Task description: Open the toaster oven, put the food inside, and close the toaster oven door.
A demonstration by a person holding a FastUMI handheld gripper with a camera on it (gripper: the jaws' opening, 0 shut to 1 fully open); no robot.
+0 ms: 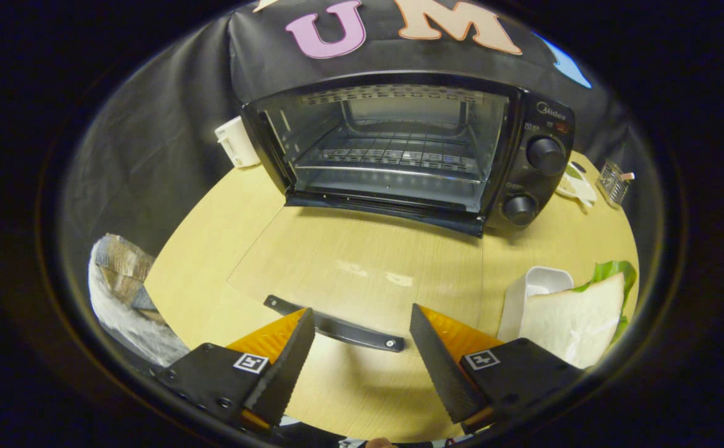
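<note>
Toaster oven: at the far side of the table, door open.
Door: glass panel folded flat on the table, its handle just ahead of the fingers.
Rack: bare, no food inside.
Food: sandwich with lettuce, beside a white container, right of the tool.
Tool: fingers apart, holding nothing.
Progress: opening looks done; loading the food and closing are left.

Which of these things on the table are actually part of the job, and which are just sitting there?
For the job: toaster oven, its open glass door, door handle, sandwich, open gripper.

Lying about: white tub, white box, wire basket.
</note>
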